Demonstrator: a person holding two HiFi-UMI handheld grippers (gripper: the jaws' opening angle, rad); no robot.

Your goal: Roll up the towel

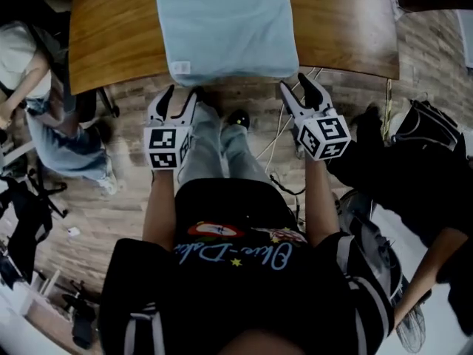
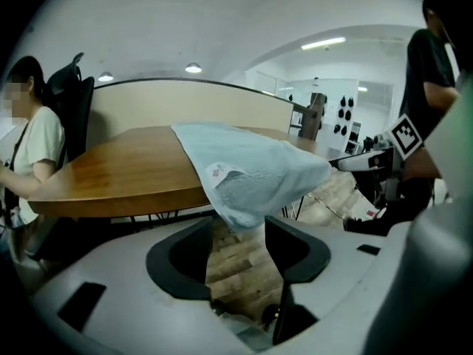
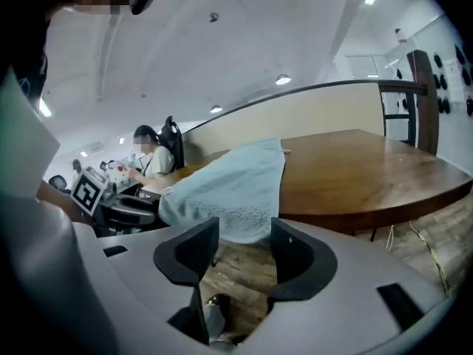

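Head view: towel (image 1: 225,24) overhangs the worktop (image 1: 111,35) edge.
Fingers spread and pinching nothing, left gripper (image 1: 182,92) and right gripper (image 1: 294,82) hover at its near corners.

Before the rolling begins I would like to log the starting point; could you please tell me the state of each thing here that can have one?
towel: unrolled, spread flat on the table, near edge drooping over the rim.
left gripper: open, gripping nothing, at the towel's near left corner.
right gripper: open, gripping nothing, at the towel's near right corner.
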